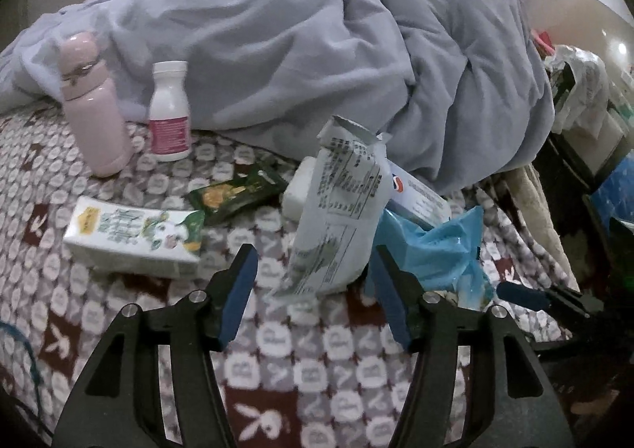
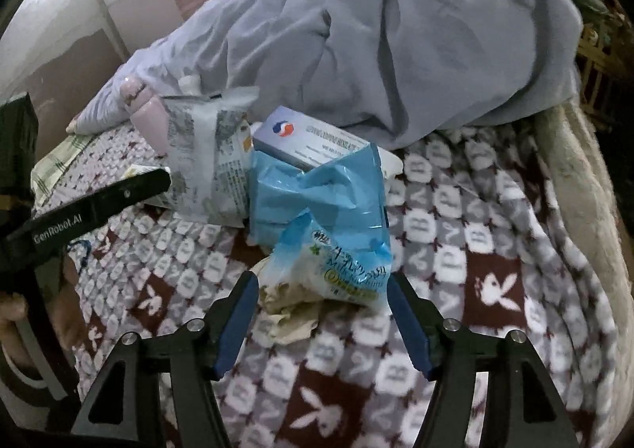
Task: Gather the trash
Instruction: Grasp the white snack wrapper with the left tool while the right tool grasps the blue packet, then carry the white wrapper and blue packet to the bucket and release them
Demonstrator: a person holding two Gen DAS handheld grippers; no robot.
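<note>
On bed (image 1: 130, 337) near foot edge: left gripper (image 1: 313, 281) open astride white wrapper (image 1: 340, 210), right gripper (image 2: 323, 309) open astride blue bag (image 2: 329, 206), neither gripped. Approach step; next, close both.

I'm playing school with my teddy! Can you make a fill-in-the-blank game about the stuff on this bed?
1. The tall pink bottle stands ____ on the blanket.
2. The right gripper points at a crumpled ____ plastic wrapper.
3. The left gripper has its fingers on either side of a white ____ pouch.
4. The small white bottle has a ____ label.

Missing words: upright; blue; printed; pink
</note>
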